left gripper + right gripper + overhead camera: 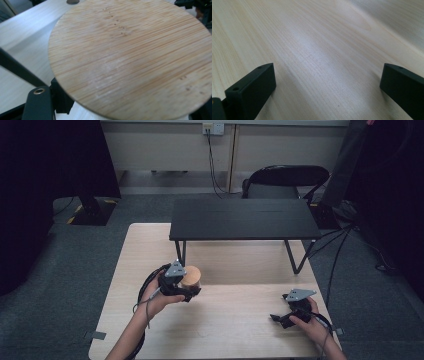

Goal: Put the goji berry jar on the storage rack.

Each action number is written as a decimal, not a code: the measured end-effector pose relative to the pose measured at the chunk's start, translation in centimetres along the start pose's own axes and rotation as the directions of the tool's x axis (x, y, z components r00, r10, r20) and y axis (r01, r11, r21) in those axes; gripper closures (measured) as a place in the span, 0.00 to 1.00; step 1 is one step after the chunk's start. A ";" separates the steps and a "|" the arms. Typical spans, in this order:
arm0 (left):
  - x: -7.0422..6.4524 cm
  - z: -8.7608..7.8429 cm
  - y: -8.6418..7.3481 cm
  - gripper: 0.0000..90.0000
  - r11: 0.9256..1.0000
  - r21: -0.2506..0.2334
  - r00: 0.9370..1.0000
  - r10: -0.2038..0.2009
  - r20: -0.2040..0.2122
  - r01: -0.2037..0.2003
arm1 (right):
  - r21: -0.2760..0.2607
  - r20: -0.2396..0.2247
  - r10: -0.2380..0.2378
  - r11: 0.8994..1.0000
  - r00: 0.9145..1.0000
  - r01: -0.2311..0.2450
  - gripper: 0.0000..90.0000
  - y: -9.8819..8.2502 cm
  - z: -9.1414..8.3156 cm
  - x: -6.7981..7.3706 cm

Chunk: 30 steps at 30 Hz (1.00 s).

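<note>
At about seven o'clock on the pale wooden counter, the left gripper has its jaws clamped on a round jar with a bamboo lid. The right gripper, at five o'clock, rests with jaws spread wide, holding nothing.

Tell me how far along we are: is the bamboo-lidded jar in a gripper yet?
Done: the left gripper is closed around the bamboo-lidded jar near the black shelf. In hand: that grasp. The right gripper rests open over bare table. What is left I cannot tell.
</note>
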<state>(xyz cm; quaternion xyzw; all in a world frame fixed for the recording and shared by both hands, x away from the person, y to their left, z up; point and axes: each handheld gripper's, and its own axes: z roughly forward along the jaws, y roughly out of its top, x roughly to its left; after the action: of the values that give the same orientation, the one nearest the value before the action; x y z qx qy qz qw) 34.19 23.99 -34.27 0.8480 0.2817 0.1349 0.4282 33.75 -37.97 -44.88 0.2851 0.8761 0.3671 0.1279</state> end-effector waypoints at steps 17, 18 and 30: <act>1.6 -1.2 7.1 0.28 1.000 -0.012 0.999 0.008 0.039 -0.008 | 0.000 0.000 0.000 1.000 1.000 0.000 0.00 0.0 0.0 0.0; 1.7 -1.2 7.4 0.28 1.000 -0.016 0.999 0.008 0.040 -0.008 | 0.000 0.000 0.000 1.000 1.000 0.000 0.00 0.0 0.0 0.0; 1.9 -1.0 11.8 0.28 0.999 -0.006 0.999 0.036 0.027 -0.036 | 0.000 0.000 0.000 1.000 1.000 0.000 0.00 0.0 0.0 0.0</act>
<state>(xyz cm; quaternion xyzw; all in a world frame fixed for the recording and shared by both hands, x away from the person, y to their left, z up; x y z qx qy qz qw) 39.52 20.17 -24.26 0.8534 0.2601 0.1319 0.4320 33.75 -37.97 -44.87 0.2853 0.8761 0.3669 0.1278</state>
